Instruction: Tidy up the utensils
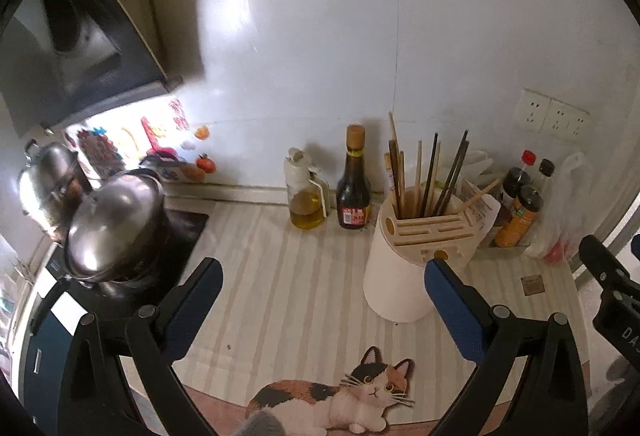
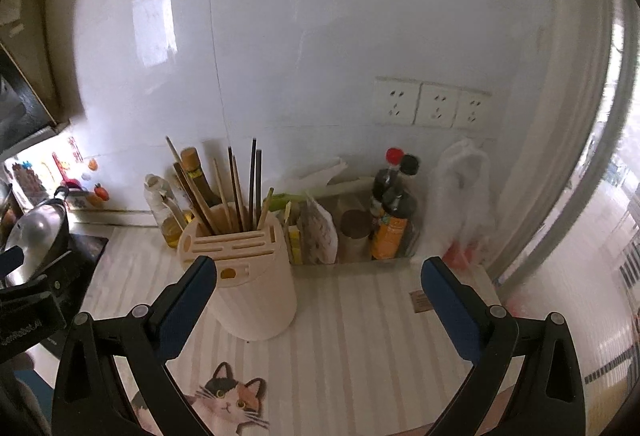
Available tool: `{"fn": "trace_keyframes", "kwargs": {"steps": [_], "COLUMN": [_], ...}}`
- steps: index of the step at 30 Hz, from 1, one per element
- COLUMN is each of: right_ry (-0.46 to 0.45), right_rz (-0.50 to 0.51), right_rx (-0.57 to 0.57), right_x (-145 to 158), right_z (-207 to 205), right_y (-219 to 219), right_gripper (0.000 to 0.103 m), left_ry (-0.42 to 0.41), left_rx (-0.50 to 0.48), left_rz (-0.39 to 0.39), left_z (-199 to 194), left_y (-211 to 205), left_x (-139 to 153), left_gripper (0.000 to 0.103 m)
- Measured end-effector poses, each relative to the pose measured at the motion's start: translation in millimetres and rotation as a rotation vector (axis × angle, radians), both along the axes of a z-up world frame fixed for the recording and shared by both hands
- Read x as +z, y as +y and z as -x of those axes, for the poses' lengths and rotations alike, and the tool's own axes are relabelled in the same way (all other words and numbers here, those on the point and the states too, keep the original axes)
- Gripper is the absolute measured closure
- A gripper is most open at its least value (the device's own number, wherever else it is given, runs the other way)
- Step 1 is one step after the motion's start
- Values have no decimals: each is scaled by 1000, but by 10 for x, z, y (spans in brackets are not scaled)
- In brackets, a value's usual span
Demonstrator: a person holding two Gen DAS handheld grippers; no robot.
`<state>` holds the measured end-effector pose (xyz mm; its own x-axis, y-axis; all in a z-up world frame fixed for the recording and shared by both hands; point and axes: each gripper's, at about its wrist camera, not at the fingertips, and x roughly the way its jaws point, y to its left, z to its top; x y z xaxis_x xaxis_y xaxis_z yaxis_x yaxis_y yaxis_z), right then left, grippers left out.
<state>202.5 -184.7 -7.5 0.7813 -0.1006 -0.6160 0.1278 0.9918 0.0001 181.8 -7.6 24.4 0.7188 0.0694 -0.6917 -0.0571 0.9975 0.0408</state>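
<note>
Striped countertop (image 2: 360, 336) under white wall panelling carried, at 12 o'clock from both grippers, a cream utensil holder (image 2: 256, 292) bristling with upright chopsticks (image 2: 240, 191), a lidded wok (image 1: 116, 224) at 9 o'clock, then a soy bottle (image 1: 353, 187); left gripper (image 1: 322, 272) and right gripper (image 2: 318, 272) stood wide apart, empty.

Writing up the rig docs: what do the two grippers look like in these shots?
Both match: the left gripper and right gripper have matte black plastic linkage arms with round grey pivot pins, ending in flat fingers faced with blue pads. White lettering marks the black housings seen from the opposite camera. No cables or sleeves visible.
</note>
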Motion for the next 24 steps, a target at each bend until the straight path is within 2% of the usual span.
{"fn": "trace_keyframes", "kwargs": {"steps": [6, 12, 19, 24], "right_ry": [-97, -125, -152, -181], "right_rz": [9, 21, 25, 39], "right_rx": [10, 43, 47, 36], "right_x": [331, 576, 757, 901], "right_z": [672, 1207, 1695, 1914], "right_y": [-27, -5, 9, 78], "right_gripper": [0, 0, 0, 0], "left_ry": [-65, -79, -104, -122], "left_rx": [2, 20, 23, -11], "left_rz": [0, 9, 22, 38], "left_z": [567, 1093, 1495, 1615], "left_y": [-66, -77, -16, 21], "left_x": [266, 465, 603, 671], "left_gripper": [0, 0, 0, 0]}}
